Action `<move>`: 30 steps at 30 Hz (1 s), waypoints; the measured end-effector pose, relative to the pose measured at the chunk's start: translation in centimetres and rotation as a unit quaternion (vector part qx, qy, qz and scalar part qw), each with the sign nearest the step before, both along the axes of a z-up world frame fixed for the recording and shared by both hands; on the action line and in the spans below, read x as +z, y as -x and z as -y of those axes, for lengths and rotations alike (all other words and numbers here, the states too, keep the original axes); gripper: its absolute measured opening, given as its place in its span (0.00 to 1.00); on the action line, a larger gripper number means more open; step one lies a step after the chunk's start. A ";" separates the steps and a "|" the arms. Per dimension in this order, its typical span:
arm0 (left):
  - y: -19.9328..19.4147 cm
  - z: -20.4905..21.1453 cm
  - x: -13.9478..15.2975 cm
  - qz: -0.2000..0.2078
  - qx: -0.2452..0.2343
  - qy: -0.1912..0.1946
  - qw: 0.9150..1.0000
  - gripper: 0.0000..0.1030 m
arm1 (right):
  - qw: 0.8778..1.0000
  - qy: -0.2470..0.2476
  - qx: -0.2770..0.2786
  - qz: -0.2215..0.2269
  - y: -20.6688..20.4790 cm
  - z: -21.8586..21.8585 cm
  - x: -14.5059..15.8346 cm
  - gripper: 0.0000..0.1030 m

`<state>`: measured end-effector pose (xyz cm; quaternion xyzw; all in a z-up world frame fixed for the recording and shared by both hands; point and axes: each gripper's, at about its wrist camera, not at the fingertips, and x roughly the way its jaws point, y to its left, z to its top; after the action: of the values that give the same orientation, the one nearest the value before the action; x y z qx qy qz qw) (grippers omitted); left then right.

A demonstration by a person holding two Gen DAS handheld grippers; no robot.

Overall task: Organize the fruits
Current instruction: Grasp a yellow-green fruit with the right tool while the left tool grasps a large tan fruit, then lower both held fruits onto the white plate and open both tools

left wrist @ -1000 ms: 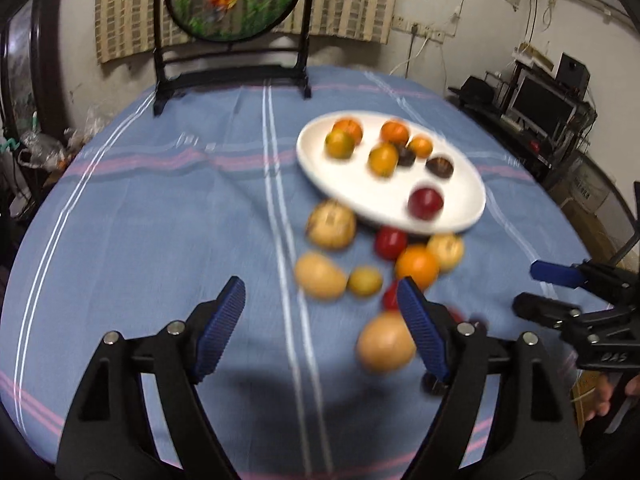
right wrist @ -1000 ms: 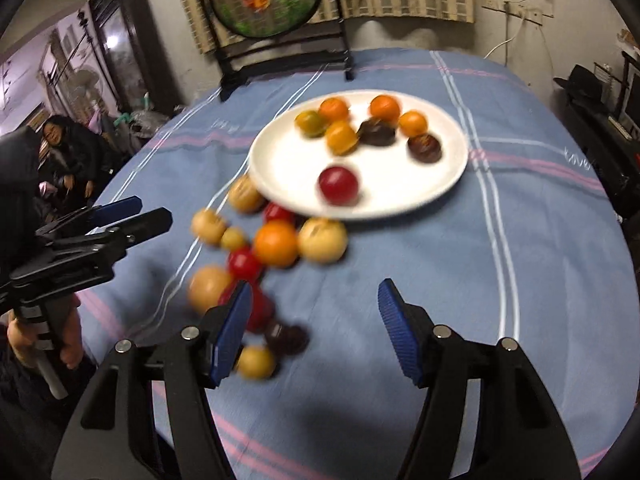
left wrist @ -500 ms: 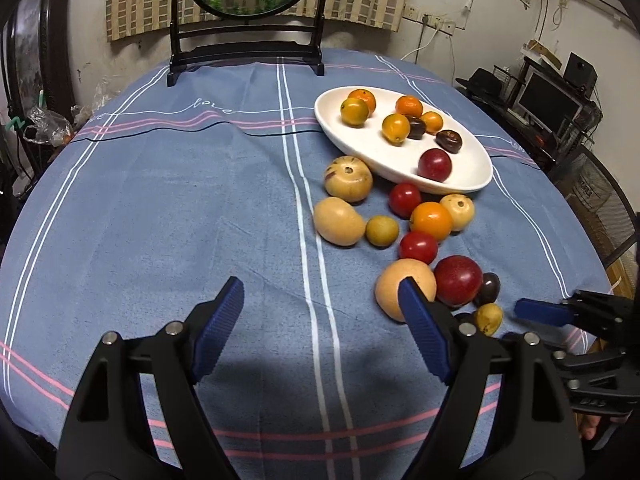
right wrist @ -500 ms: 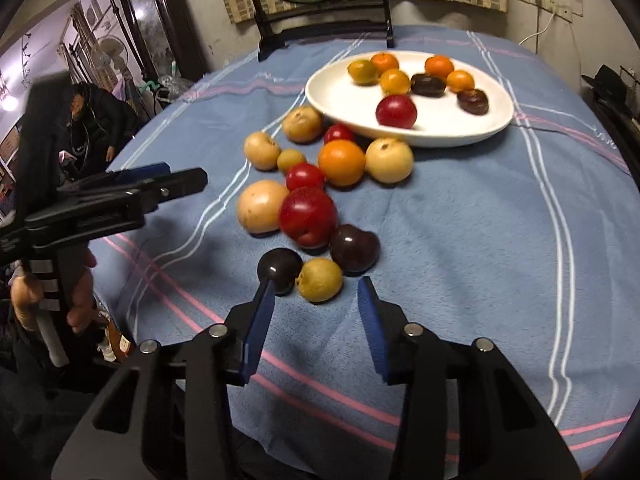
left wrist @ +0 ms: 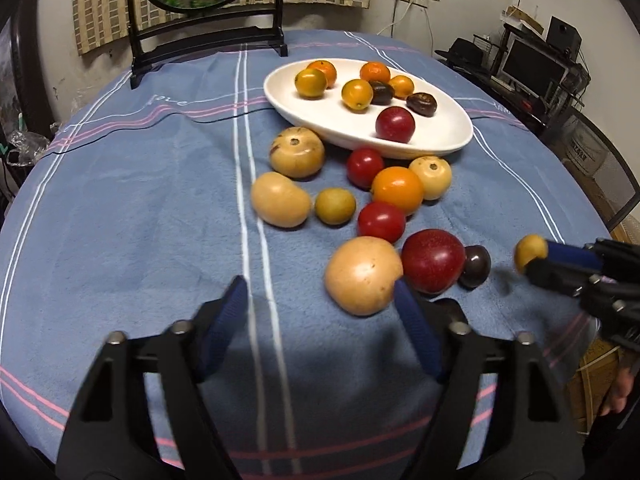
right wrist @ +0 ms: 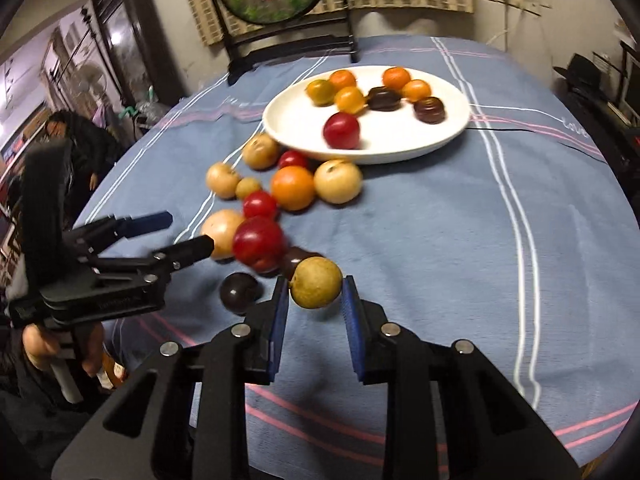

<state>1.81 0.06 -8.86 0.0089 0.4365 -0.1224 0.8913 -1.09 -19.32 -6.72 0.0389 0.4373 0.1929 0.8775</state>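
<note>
My round table [left wrist: 120,208], under a blue striped cloth [right wrist: 460,240], carries a white plate [left wrist: 320,120] toward its far edge, loose fruits [left wrist: 396,190] clustered from the plate toward its near edge, and a framed screen [left wrist: 208,32] at its far edge.

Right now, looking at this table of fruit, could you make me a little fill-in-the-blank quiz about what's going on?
1. The right gripper is shut on a small ____ fruit.
2. The white plate holds ____ fruits.
3. The left gripper is open and holds ____.
4. The one red fruit on the plate lies nearer the plate's ____ edge than the orange ones.

Missing words: yellow; seven; nothing; near
</note>
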 end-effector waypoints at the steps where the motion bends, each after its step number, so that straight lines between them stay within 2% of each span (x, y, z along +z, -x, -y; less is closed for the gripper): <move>1: -0.1 0.1 -0.1 -0.003 -0.005 0.008 1.000 0.61 | 1.000 -0.006 -0.001 0.000 0.0 0.2 0.1 0.27; 4: -0.9 0.9 -1.1 -0.016 -0.023 0.024 0.999 0.48 | 1.000 -0.026 -0.005 0.002 0.0 0.8 0.3 0.27; 6: -1.1 1.4 -1.4 -0.005 -0.020 0.014 1.000 0.47 | 1.000 -0.030 -0.009 0.001 0.0 1.0 0.4 0.27; 7: -1.2 1.6 -1.4 -0.005 -0.017 0.011 1.000 0.44 | 1.000 -0.030 -0.009 0.000 -0.2 1.0 0.3 0.27; 14: -0.8 0.5 -0.9 -0.011 -0.011 0.036 0.999 0.43 | 1.000 -0.024 -0.007 -0.010 -0.6 0.6 -0.7 0.27; 21: -0.8 -1.3 1.8 0.016 0.000 0.044 0.999 0.43 | 1.000 -0.019 -0.009 -0.004 -1.3 0.5 -0.2 0.27; 26: -3.1 -0.9 4.2 0.032 0.000 0.034 0.999 0.43 | 1.000 -0.010 -0.009 0.012 -3.2 0.3 1.4 0.27; 30: -7.3 0.0 6.7 0.036 -0.004 0.024 0.999 0.43 | 1.000 0.013 -0.006 0.026 -6.8 -0.2 3.2 0.27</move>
<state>9.12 0.04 -2.12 -0.0063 0.4014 -0.1364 0.9057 5.68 -19.13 -3.57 0.0252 0.4169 0.1825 0.8901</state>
